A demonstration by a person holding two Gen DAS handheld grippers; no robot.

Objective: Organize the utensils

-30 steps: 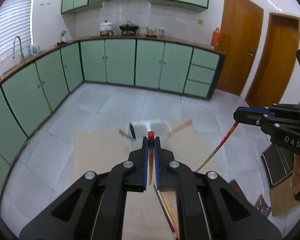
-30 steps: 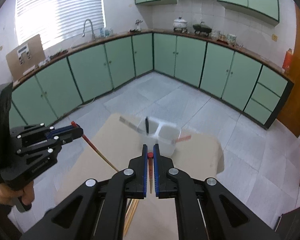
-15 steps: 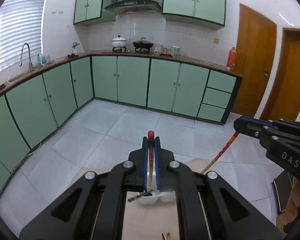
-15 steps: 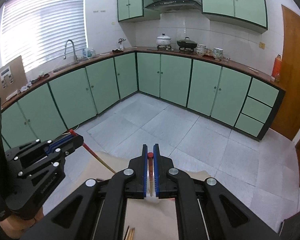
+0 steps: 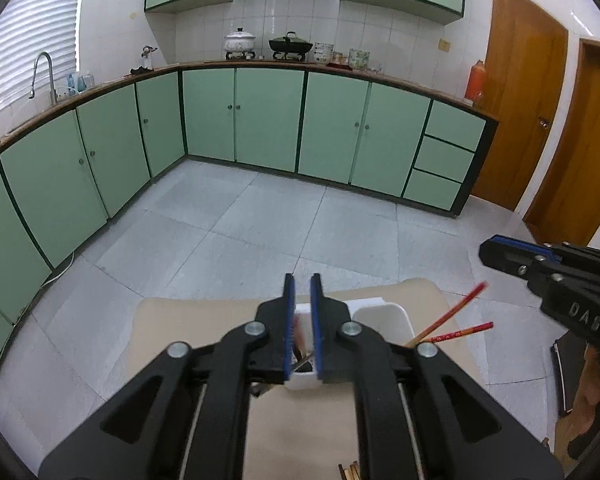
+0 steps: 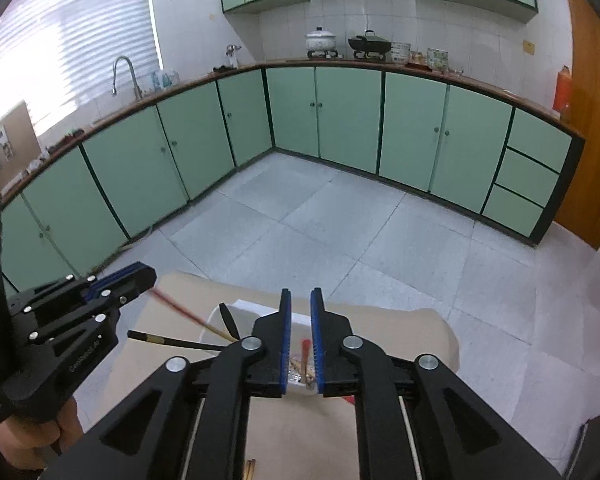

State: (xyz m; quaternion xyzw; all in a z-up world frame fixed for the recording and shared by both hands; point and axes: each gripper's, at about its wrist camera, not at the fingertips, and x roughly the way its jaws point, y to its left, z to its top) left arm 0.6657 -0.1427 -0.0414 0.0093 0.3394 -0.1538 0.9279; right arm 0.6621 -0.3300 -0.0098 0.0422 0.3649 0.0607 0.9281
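A white two-compartment utensil holder (image 5: 384,322) stands on the brown table (image 5: 204,320). It also shows in the right wrist view (image 6: 216,326). My left gripper (image 5: 302,292) is open and empty above its left compartment. My right gripper (image 6: 299,306) is open and empty above the right compartment. Red-tipped chopsticks (image 5: 456,312) lean out of the right compartment. One red-tipped chopstick (image 6: 306,354) shows between the right fingers, inside the holder. A blurred chopstick (image 6: 188,314) and a black utensil (image 6: 172,342) stick out of the left compartment.
More chopstick ends (image 5: 350,472) lie on the table at the near edge, seen also in the right wrist view (image 6: 250,468). Green kitchen cabinets (image 5: 268,120) and a tiled floor (image 5: 260,232) lie beyond the table. A dark object (image 5: 568,376) sits at right.
Both grippers have opened and let go of their red-tipped chopsticks, which now stand or drop into the holder. Both views tilted down from the room toward the holder.
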